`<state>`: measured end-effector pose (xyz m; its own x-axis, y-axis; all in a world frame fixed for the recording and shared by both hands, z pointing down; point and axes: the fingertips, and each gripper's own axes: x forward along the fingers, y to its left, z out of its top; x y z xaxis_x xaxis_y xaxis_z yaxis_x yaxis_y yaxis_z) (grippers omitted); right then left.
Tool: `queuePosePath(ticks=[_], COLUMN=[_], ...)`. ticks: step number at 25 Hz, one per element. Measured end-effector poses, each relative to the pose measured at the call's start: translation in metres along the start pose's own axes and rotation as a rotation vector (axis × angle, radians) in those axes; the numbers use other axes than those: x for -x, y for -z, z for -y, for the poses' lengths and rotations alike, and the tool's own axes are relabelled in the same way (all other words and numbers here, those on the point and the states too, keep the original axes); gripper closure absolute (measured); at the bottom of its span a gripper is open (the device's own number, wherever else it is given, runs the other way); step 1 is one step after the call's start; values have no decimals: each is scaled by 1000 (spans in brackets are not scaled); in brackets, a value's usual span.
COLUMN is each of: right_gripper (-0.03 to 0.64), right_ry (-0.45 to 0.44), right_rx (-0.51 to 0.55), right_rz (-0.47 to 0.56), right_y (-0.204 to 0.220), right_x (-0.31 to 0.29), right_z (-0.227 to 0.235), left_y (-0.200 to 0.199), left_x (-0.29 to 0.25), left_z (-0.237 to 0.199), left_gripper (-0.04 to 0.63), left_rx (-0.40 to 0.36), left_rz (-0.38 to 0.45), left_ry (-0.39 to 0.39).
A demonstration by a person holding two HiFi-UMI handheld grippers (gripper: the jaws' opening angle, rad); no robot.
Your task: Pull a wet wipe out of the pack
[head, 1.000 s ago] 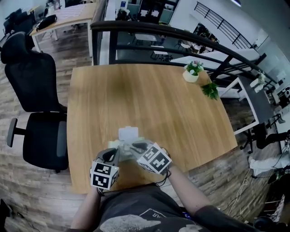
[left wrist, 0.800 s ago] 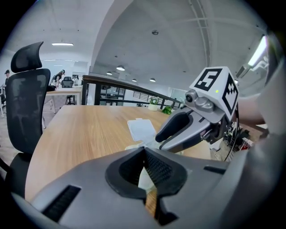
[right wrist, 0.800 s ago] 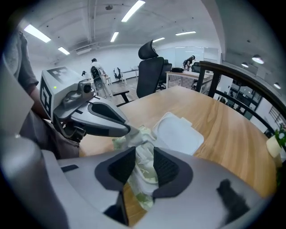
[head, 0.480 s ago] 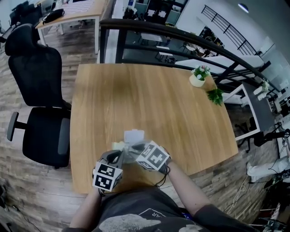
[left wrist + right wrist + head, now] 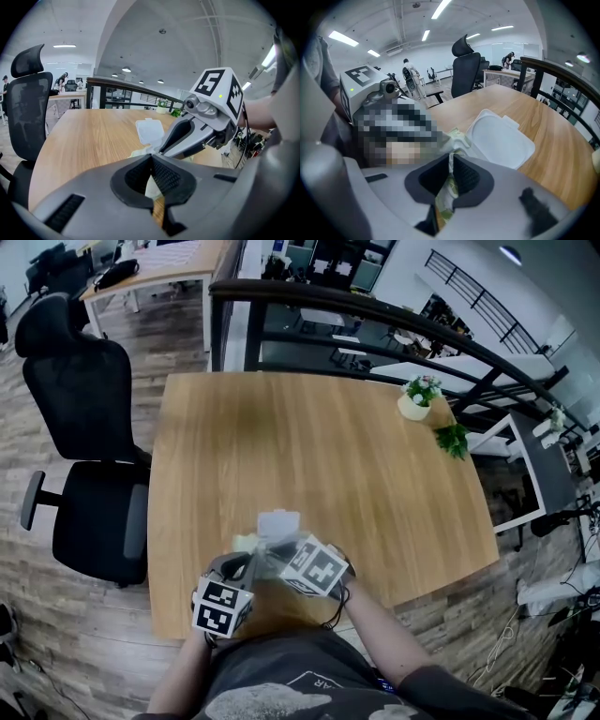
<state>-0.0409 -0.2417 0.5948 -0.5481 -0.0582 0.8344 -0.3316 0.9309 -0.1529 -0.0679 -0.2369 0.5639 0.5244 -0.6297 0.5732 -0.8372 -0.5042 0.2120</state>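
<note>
The wet wipe pack [image 5: 249, 543] lies near the front edge of the wooden table [image 5: 309, 446], its white lid [image 5: 278, 521] flipped open toward the far side. My left gripper [image 5: 246, 564] comes in from the left and is shut on the pack's pale edge [image 5: 152, 185]. From the right, my right gripper [image 5: 277, 554] leans down over the opening. Its jaws are shut on a thin white wet wipe [image 5: 450, 163] that stands up out of the green-patterned pack [image 5: 446, 199]. The open lid [image 5: 501, 140] lies just past them. In the left gripper view, the right gripper [image 5: 158, 149] reaches in beside the lid [image 5: 150, 131].
A small potted plant [image 5: 419, 397] and a green sprig [image 5: 453, 439] sit at the table's far right corner. A black office chair [image 5: 84, 427] stands to the left of the table. A dark railing [image 5: 375, 315] runs behind it. The person's torso is close to the front edge.
My right gripper has dipped a little lower and tilted over the pack's opening. The left gripper and the pack stay where they were.
</note>
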Motion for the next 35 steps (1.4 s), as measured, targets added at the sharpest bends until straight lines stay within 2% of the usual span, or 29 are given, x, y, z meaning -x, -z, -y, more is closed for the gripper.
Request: queuePosePath(ticks=[8, 18, 35], right_gripper=[578, 578, 578], right_ry=[21, 57, 138], right_rx=[-35, -32, -111], right_rz=[43, 87, 127], right_y=[6, 17, 67], right_x=[13, 33, 80], right_z=[5, 14, 46], left_y=[-2, -4, -4], left_x=[1, 1, 0], left_z=[2, 2, 1], left_gripper=[581, 581, 581], left_rx=[-4, -10, -19], left_rz=[-3, -15, -50], left_ry=[-35, -76, -149])
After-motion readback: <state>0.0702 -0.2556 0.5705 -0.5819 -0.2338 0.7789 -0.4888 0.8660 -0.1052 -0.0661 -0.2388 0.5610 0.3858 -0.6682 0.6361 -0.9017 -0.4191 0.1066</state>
